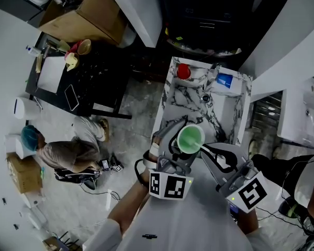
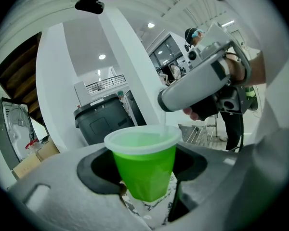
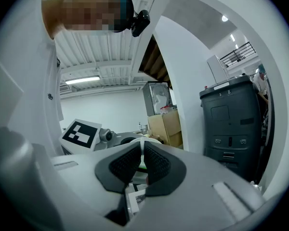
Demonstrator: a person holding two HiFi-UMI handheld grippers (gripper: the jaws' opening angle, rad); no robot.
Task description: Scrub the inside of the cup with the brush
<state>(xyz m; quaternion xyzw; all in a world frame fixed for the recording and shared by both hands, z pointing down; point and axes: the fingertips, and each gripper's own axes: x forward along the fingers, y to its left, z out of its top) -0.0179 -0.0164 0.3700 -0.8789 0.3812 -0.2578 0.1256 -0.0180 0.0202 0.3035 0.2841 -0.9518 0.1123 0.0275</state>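
Note:
A green plastic cup point(image 1: 190, 138) with a pale rim is held up in the air, mouth up, above the near end of a marble table point(image 1: 226, 114). My left gripper point(image 1: 182, 144) is shut on the cup point(image 2: 144, 165) from both sides. My right gripper point(image 1: 213, 155) comes in from the right and is shut on the thin white brush handle point(image 3: 141, 147). In the left gripper view the right gripper point(image 2: 202, 88) hovers over the cup and the pale handle point(image 2: 164, 120) runs down past the rim into it. The brush head is hidden inside the cup.
On the marble table's far end stand a red object point(image 1: 183, 71) and a blue one point(image 1: 225, 80). A person point(image 1: 68, 153) crouches on the floor at left, beside a black table point(image 1: 89, 85) and cardboard boxes point(image 1: 89, 14). A dark bin point(image 3: 229, 119) stands at right.

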